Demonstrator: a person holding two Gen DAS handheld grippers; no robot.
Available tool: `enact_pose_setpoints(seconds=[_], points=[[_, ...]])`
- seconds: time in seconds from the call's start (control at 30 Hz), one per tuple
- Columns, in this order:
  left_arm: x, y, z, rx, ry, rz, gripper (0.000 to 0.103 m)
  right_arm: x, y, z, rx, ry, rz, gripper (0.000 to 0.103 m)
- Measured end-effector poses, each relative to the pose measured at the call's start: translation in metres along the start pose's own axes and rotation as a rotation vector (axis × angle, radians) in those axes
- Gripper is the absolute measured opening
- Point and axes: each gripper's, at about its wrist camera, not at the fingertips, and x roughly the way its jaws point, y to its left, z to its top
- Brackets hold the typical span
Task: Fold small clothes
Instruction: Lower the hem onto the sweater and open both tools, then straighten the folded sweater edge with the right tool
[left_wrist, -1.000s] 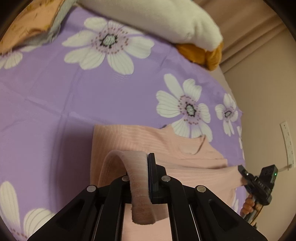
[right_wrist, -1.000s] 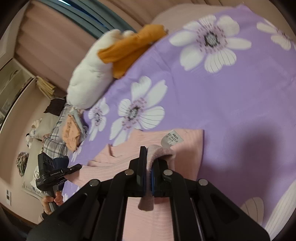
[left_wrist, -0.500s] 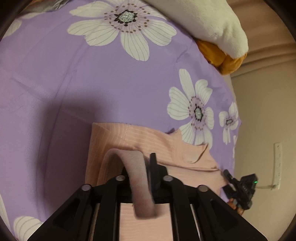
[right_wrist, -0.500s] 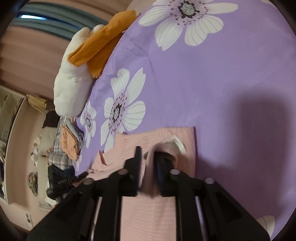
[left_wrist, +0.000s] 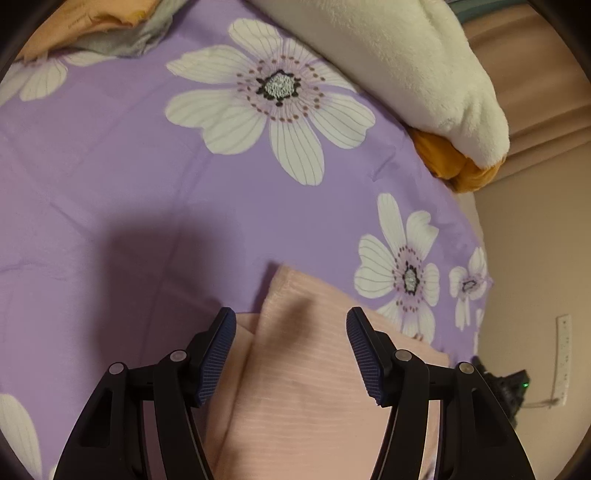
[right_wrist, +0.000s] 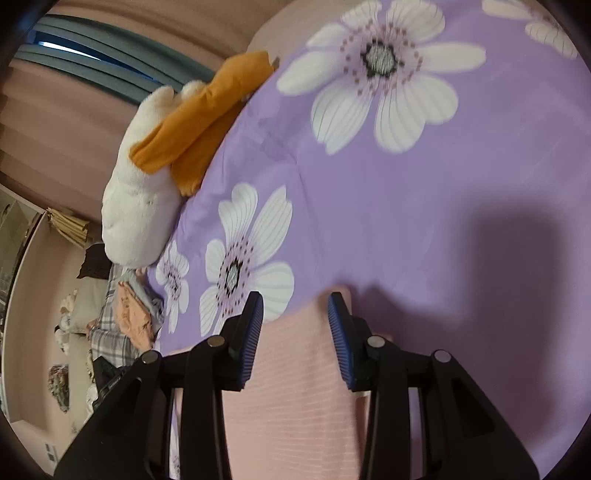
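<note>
Pink garment (left_wrist: 303, 387) lies flat beneath both grippers' opening fingers (left_wrist: 218, 354), untouched.

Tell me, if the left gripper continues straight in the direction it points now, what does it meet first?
Most likely the pink garment lying below the left gripper, whose jaws are opening with nothing pinched. Beyond it is the purple flowered sheet. Depth is hard to judge.

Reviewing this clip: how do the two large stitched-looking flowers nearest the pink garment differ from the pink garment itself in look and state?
The flowers are flat printed white petals with dark centres on the purple bedspread; the pink garment is plain, ribbed and a separate piece of cloth. The flowers lie smooth with the spread; the garment is folded, with one layer's edge lying over another. The garment partly covers one flower in the right wrist view. Both lie flat on the bed.
</note>
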Motion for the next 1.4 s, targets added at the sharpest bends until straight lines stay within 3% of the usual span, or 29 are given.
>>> enact_pose_setpoints(seconds=[0.13,0.43,0.63,0.73,0.8,0.83,0.87,1.03,1.17,1.23,1.33,1.4], points=[[-0.015,-0.007,-0.018,0.087,-0.019,0.020,0.060,-0.022,0.003,-0.010,-0.054,-0.012,0.008,0.038],[-0.039,-0.028,-0.102,0.270,0.021,-0.014,0.060,-0.092,-0.019,-0.111,-0.234,0.072,0.015,0.038],[-0.042,-0.037,-0.145,0.352,0.042,-0.010,0.060,-0.095,-0.030,-0.156,-0.308,0.120,-0.024,0.038],[-0.037,-0.033,-0.155,0.346,0.057,0.005,0.060,-0.090,-0.034,-0.163,-0.313,0.135,0.006,0.038],[-0.033,-0.028,-0.157,0.329,0.064,0.030,0.060,-0.083,-0.036,-0.167,-0.316,0.153,0.024,0.025],[-0.032,-0.024,-0.157,0.319,0.067,0.037,0.060,-0.080,-0.035,-0.169,-0.329,0.154,0.021,0.011],[-0.031,-0.022,-0.158,0.311,0.070,0.045,0.060,-0.078,-0.033,-0.171,-0.348,0.157,0.008,0.007],[-0.030,-0.011,-0.162,0.286,0.078,0.062,0.060,-0.091,-0.019,-0.173,-0.430,0.128,-0.028,0.004],[-0.032,-0.007,-0.165,0.276,0.074,0.058,0.060,-0.090,-0.024,-0.169,-0.454,0.148,-0.149,0.003],[-0.037,-0.005,-0.166,0.267,0.064,0.051,0.060,-0.083,-0.031,-0.168,-0.423,0.175,-0.166,0.004],[-0.052,0.000,-0.167,0.250,0.034,0.032,0.060,-0.090,-0.022,-0.169,-0.444,0.127,-0.152,0.008],[-0.064,0.008,-0.168,0.228,0.013,0.017,0.060,-0.092,-0.013,-0.167,-0.464,0.108,-0.200,0.008]])
